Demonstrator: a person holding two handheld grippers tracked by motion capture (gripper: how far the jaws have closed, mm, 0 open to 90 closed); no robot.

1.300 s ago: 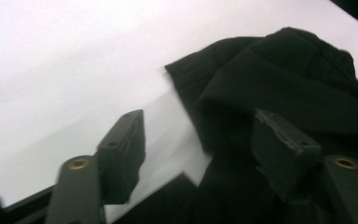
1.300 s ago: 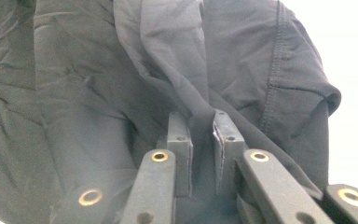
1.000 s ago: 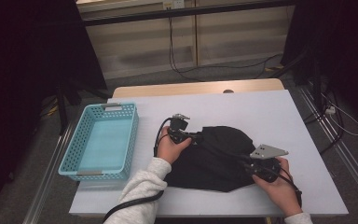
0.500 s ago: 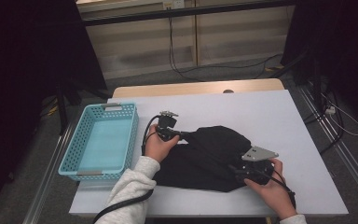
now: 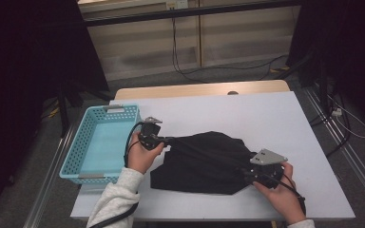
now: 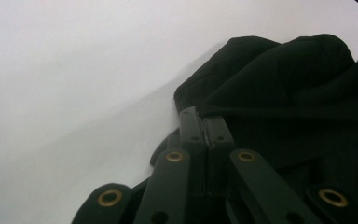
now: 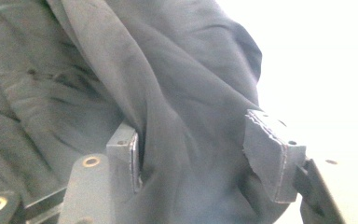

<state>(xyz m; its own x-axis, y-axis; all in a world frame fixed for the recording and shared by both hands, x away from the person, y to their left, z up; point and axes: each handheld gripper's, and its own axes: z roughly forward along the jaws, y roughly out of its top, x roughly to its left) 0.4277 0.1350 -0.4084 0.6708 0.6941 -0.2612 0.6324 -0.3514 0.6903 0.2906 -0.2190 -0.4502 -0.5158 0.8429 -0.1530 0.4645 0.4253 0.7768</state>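
A black cloth lies crumpled on the white table. My left gripper is at the cloth's left end, near the basket, and is shut on its edge. In the left gripper view the jaws meet with a fold of the cloth pinched at their tips. My right gripper is at the cloth's right corner. Its jaws stand apart and have just been closing a little. A ridge of cloth runs between them, and the right pad is not pressing on it.
A light blue plastic basket sits at the table's left edge, close to my left hand. Bare white table surface lies behind and to the right of the cloth. Cables run across the floor beyond the table.
My left hand has moved left toward the basket, pulling the cloth's edge with it and stretching the cloth wider. The right hand has stayed at the right corner.
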